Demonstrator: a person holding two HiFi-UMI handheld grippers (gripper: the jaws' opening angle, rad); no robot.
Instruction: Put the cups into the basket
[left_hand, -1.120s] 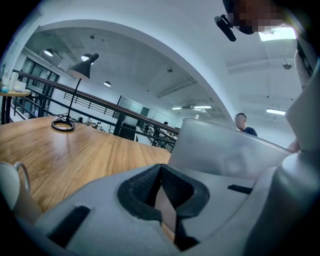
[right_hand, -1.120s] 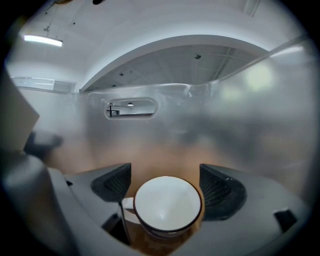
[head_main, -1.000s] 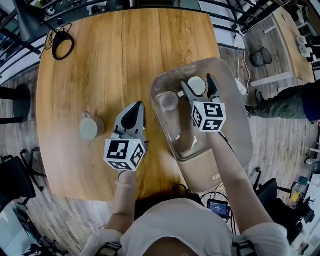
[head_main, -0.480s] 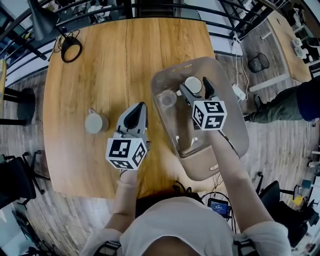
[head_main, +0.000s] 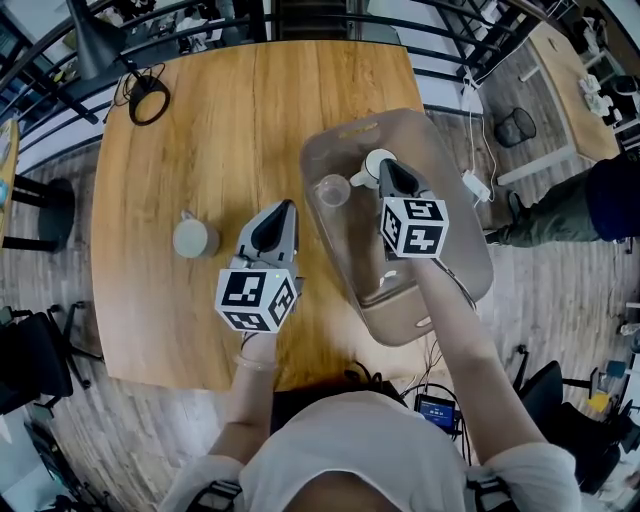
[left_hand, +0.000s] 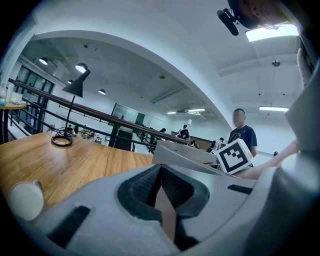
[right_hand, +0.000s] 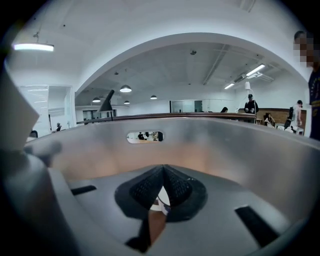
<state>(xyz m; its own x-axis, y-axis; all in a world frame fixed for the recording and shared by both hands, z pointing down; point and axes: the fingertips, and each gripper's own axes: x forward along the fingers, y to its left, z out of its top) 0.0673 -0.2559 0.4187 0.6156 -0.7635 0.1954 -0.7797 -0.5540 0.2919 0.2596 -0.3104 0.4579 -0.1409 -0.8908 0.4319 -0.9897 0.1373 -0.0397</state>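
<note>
Wooden table (head_main: 200, 120) with a see-through plastic basket (head_main: 455, 240) on it: a white cup (head_main: 372, 160) and a clear cup (head_main: 333, 190) sit inside, while a grey mug (head_main: 193, 238) stands well off to the basket's left. Right gripper (head_main: 388, 170) is over the basket, jaws just closed fully on nothing, tips right by the white cup. Left gripper (head_main: 282, 212) hangs just left of the basket, pinched together and empty too.

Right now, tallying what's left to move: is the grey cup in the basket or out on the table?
Out: the grey cup stands on the table, left of the left gripper, outside the basket.
</note>
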